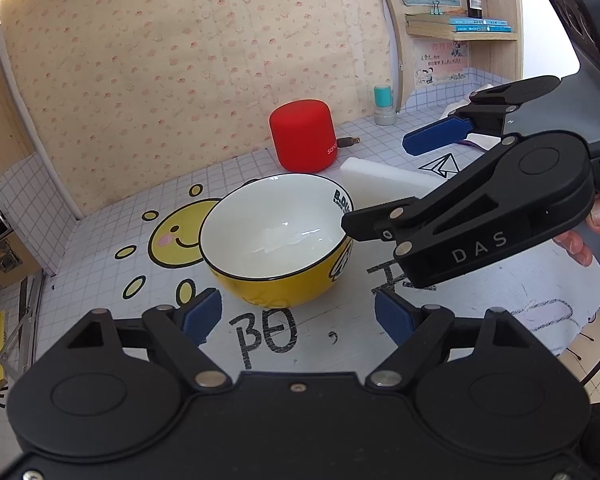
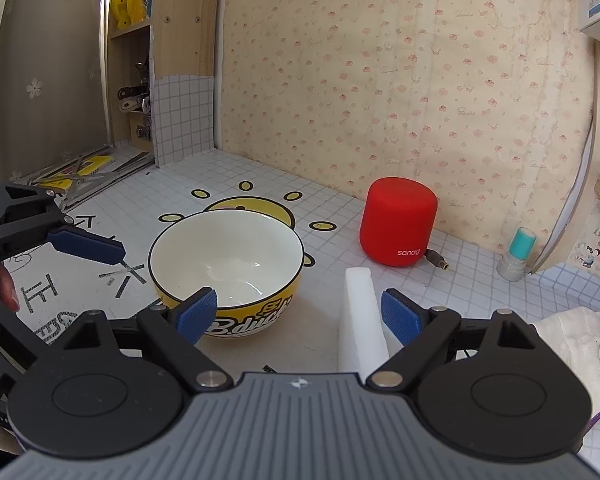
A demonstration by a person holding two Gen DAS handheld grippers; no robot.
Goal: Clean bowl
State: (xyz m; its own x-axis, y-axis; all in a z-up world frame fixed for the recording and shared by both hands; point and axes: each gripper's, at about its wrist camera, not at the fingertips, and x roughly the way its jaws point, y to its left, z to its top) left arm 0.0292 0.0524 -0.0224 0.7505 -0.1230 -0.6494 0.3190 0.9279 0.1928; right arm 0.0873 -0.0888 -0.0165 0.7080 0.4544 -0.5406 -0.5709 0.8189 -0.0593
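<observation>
The main risk, as I judged it, lay with the bowl (image 1: 276, 240) itself: a smooth, glazed, round-sided dish standing free on the tiled tabletop (image 1: 100, 240), it would slide or tip if one gripper pushed at its rim or scrubbed inside before the other had steadied it. The white sponge block (image 2: 360, 312) was a second hazard; light and loose, it could be knocked away from the bowl or pinched off-centre and drop. The two tools also stood near each other beside the bowl, so a careless reach might make them collide. Taking the bowl as landmark: it stood upright on the sun-face drawing, apparently empty and clean-looking inside, though any film on the glaze was too faint to tell. The left gripper (image 1: 298, 316) hung just in front of the bowl, its blue pads wide apart with nothing between them, the bowl lying beyond the gap and untouched. The right gripper (image 2: 298, 316) stood at the bowl's right side, likewise spread and empty; in its own view one pad overlapped the bowl's near rim, but whether it touched I could not tell, and the sponge block lay near the other pad, not clamped. Behind the bowl stood the red speaker (image 2: 398, 222), well clear.
</observation>
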